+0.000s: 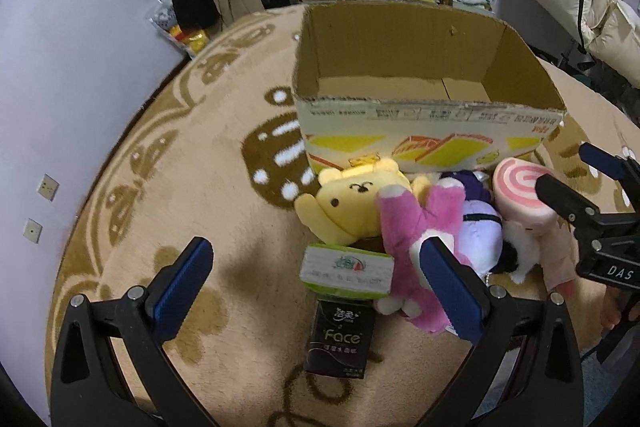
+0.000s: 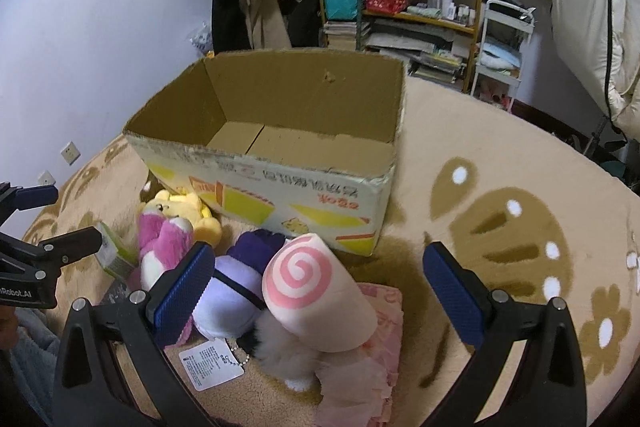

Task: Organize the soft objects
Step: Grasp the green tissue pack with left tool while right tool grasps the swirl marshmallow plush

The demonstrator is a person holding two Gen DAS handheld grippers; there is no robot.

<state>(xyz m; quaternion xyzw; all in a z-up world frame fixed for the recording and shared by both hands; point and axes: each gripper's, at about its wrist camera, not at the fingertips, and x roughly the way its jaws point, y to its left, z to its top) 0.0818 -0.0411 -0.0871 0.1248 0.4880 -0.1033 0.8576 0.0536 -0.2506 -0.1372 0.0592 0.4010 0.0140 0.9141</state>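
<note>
1. Cardboard box sits in the upper middle of both views on the tan patterned rug — open top, and the part of its floor that shows is bare.
2. The soft stuff is piled right in front of the box's printed wall: a yellow bear plush, a pink plush draped over it, a purple-and-lilac plush, and a pink swirl roll cushion toward the right in the left wrist view.
3. Lower centre of that view: a green-edged tissue pack with a black "Face" tissue pack just below it, the two touching.
4. Left gripper hangs over the tissue packs, jaws spread wide, nothing between them; its right finger overlaps the pink plush in the frame.
5. Right gripper — jaws also wide apart, and it holds nothing. The swirl cushion and purple plush show between its fingers, with a white fluffy plush and pink fabric underneath.
6. A white tag on a bead chain lies at lower left in the right wrist view.
</note>
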